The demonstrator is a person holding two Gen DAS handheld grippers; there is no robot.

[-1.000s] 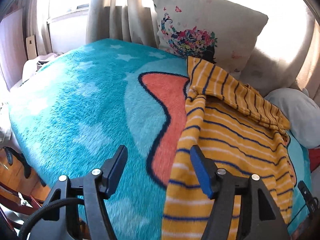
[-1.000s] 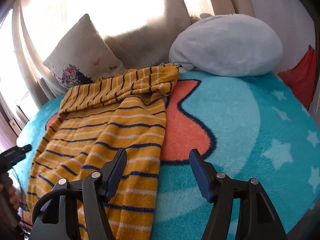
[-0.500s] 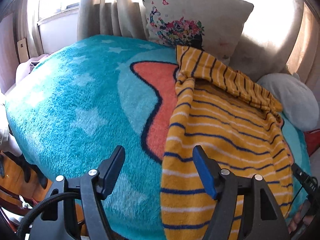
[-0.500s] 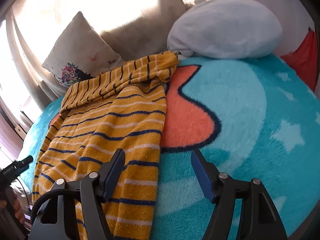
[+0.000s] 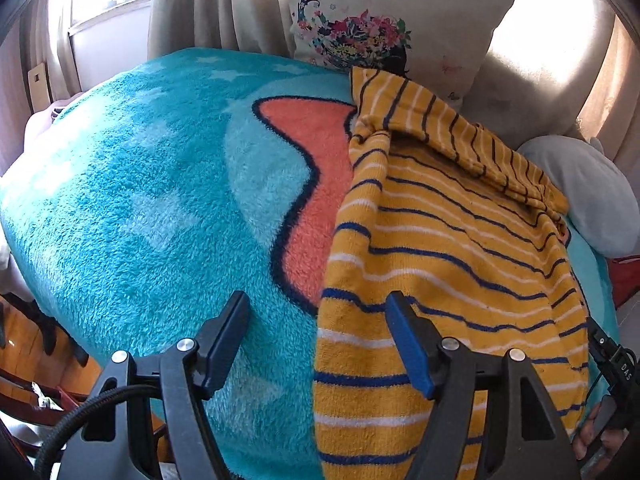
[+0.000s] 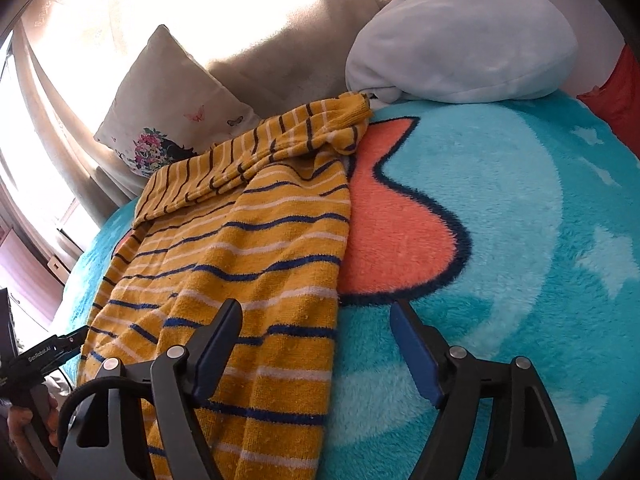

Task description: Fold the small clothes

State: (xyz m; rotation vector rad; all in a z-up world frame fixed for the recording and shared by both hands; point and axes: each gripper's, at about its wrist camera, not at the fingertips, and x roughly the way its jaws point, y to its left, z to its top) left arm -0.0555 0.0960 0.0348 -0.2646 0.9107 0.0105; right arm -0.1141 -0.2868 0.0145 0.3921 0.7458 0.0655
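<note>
I see the mustard terry garment (image 5: 448,264), nubby and ringed with navy and white stripes, lying flat on the fleecy turquoise blanket (image 5: 152,208), its folded-over top edge just below the floral pillow (image 5: 384,20). My left gripper (image 5: 316,340) hovers with fingers released astride the garment's near hem edge. My right gripper (image 6: 316,344) is opening, gripping nothing, astride the garment's opposite edge.
</note>
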